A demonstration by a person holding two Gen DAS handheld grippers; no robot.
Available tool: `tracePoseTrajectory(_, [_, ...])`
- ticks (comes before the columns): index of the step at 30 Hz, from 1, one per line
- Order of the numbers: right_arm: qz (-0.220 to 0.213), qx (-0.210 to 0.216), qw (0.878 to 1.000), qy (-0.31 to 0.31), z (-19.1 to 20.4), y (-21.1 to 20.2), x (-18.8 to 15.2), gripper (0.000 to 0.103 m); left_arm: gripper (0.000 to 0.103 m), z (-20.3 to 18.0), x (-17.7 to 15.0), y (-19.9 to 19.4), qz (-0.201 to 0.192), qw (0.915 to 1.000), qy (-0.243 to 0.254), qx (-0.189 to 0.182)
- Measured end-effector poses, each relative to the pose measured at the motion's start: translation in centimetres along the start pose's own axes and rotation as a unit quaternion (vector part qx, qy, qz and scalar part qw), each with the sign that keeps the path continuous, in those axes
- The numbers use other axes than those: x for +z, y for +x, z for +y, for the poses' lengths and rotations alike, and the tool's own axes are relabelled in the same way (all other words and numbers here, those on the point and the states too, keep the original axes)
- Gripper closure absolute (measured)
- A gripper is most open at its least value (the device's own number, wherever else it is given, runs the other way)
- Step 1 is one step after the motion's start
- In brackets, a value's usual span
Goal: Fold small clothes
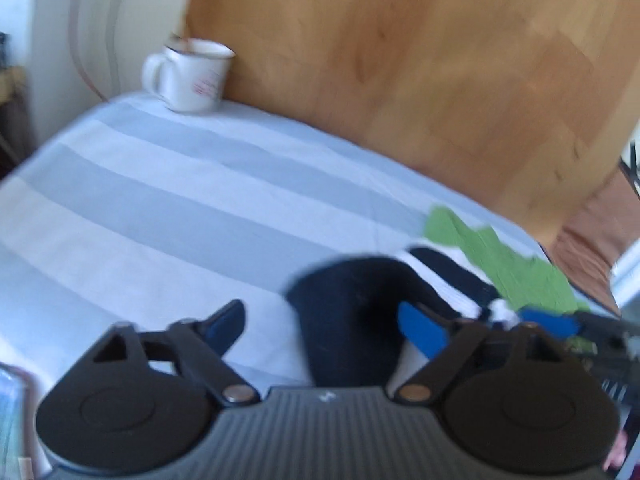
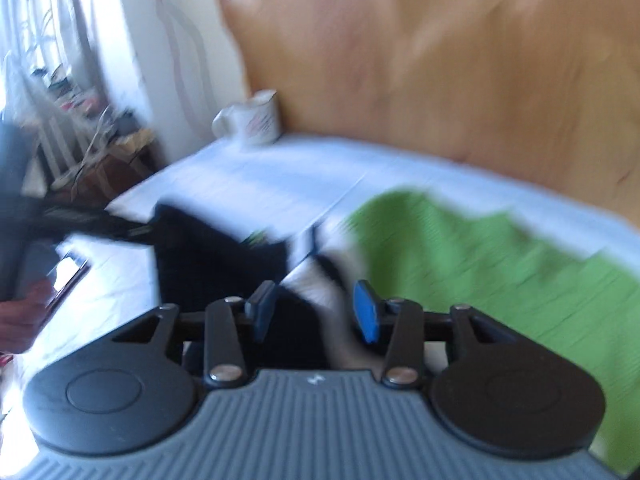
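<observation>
A small dark navy garment with white stripes lies on the striped blue-and-white cloth. It also shows in the right wrist view. A green garment lies to its right, large in the right wrist view. My left gripper is open, its fingers standing either side of the navy garment's near edge. My right gripper is open over the striped part of the navy garment; it shows at the right of the left wrist view. Both views are blurred.
A white mug stands at the far corner of the cloth against a wooden board; it also shows in the right wrist view. A phone lies at the left. A radiator and clutter stand beyond the left edge.
</observation>
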State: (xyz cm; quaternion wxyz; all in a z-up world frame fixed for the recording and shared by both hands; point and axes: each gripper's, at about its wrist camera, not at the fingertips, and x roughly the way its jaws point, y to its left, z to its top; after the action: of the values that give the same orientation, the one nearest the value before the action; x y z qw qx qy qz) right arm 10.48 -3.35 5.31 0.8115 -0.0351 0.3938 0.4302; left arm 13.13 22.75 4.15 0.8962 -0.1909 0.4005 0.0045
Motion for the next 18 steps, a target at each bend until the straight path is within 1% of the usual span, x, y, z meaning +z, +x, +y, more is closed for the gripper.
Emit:
tracePoseTrajectory(1, [0.02,0.015,1.0,0.007,0.6,0.6,-0.4,0.072,0.07,-0.2,-0.5,0.8,0.014,0.9999,-0.005,-0.001])
tracePoseTrajectory(2, [0.035,0.023,0.999,0.01,1.3,1.3,-0.9,0.08,0.085,-0.5,-0.6,1.7,0.023,0.9996,-0.013,0.005])
tracePoseTrajectory(3, [0.045,0.021,0.999,0.008,2.1,1.9,-1.3,0.083,0.093,-0.5,-0.3,2.3,0.017,0.9995,-0.019,0.016])
tracePoseTrajectory(4, [0.037,0.014,0.999,0.001,2.7,1.9,-1.5,0.083,0.094,-0.4,0.0,2.4,0.002,0.9993,-0.027,0.027])
tracePoseTrajectory(5, [0.034,0.015,0.999,-0.006,3.2,1.9,-1.6,0.083,0.094,-0.1,0.5,1.9,-0.022,0.9981,-0.035,0.045])
tracePoseTrajectory(6, [0.035,0.028,0.999,-0.003,3.4,1.5,-1.6,0.083,0.095,0.4,1.3,1.1,-0.06,0.9946,-0.043,0.073])
tracePoseTrajectory(7, [0.039,0.043,0.998,0.005,3.4,1.6,-1.6,0.082,0.095,1.1,2.0,-0.3,-0.105,0.9885,-0.057,0.094])
tracePoseTrajectory(8, [0.041,0.049,0.998,0.007,3.6,1.8,-1.5,0.082,0.095,2.1,2.5,-1.6,-0.134,0.9847,-0.077,0.081])
tracePoseTrajectory(9, [0.04,0.047,0.998,-0.001,3.9,1.8,-1.5,0.082,0.094,3.0,2.8,-2.5,-0.148,0.9822,-0.098,0.06])
tracePoseTrajectory(10, [0.041,0.047,0.998,-0.011,4.1,2.0,-1.4,0.081,0.093,3.4,2.9,-3.1,-0.154,0.9814,-0.105,0.045])
tracePoseTrajectory(11, [0.043,0.047,0.998,-0.015,4.3,2.1,-1.3,0.079,0.09,3.3,2.9,-3.3,-0.153,0.9826,-0.097,0.038])
tracePoseTrajectory(12, [0.045,0.048,0.998,-0.013,4.2,2.1,-1.1,0.079,0.082,3.2,2.6,-3.2,-0.151,0.984,-0.087,0.039])
tracePoseTrajectory(13, [0.048,0.051,0.998,-0.006,4.0,2.2,-1.0,0.079,0.059,3.1,2.0,-3.3,-0.146,0.9843,-0.085,0.052])
tracePoseTrajectory(14, [0.051,0.055,0.997,0.001,3.8,2.0,-0.9,0.079,0.049,3.4,1.6,-3.0,-0.139,0.9836,-0.092,0.069])
tracePoseTrajectory(15, [0.053,0.059,0.997,0.003,3.6,1.5,-1.2,0.078,0.041,4.0,1.3,-2.8,-0.132,0.9825,-0.106,0.077])
tracePoseTrajectory(17, [0.052,0.061,0.997,-0.002,3.5,0.9,-0.5,0.076,0.041,6.0,0.3,-3.2,-0.117,0.9799,-0.147,0.067])
tracePoseTrajectory(18, [0.048,0.059,0.997,-0.007,4.0,1.1,0.3,0.075,0.041,7.2,-0.3,-3.4,-0.111,0.9762,-0.178,0.056])
